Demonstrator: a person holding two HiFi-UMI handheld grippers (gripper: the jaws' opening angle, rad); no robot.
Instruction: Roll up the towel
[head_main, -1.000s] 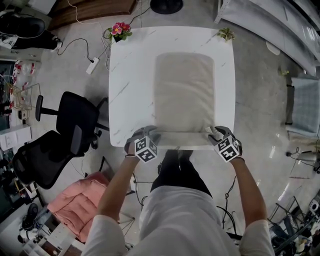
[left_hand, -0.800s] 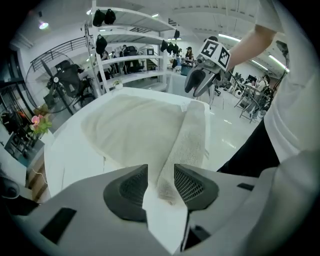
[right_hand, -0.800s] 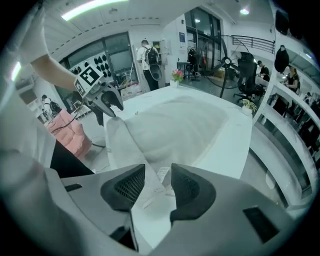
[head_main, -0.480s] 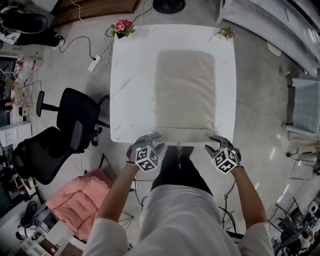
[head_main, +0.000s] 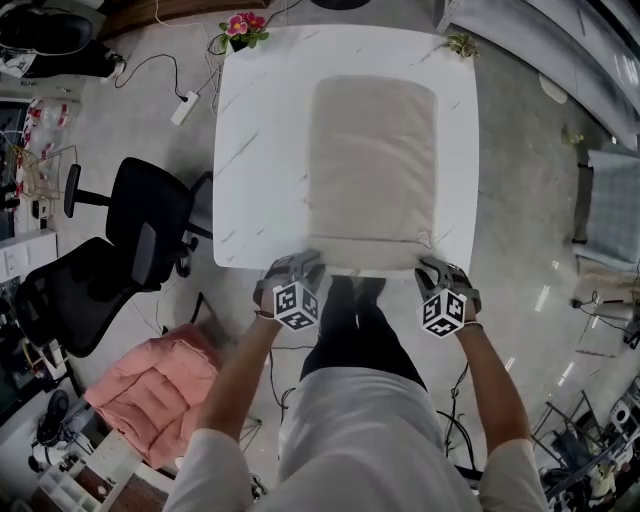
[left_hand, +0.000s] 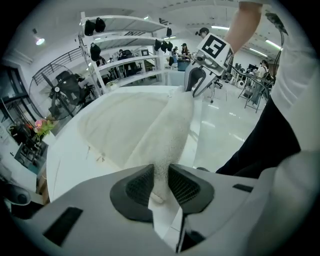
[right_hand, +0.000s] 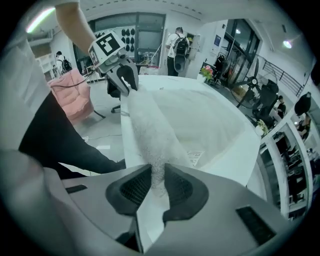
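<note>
The towel (head_main: 372, 160) — one only, beige, terry-napped and rectangular — lies flat on the single white, marble-veined square table (head_main: 255, 150). Its long side runs away from the person and its near short edge lies at the table's near edge.

Two grippers are at work. The left gripper (left_hand: 161, 184) has just been closing its jaws, and its dark ribbed pads now pinch the towel's near left corner, the cloth rising from between them in a soft ridge. The right gripper (right_hand: 159, 184) has likewise just been closing and is clamped on the near right corner, just beside a small white label (right_hand: 196, 157) at the hem. Between the two grippers the near hem is lifted into a low fold.

At the table's far corners stand two small plants — pink flowers (head_main: 240, 28) at the left, a green sprig (head_main: 461, 44) at the right. Two black office chairs (head_main: 150, 235) stand on the floor to the table's left.
</note>
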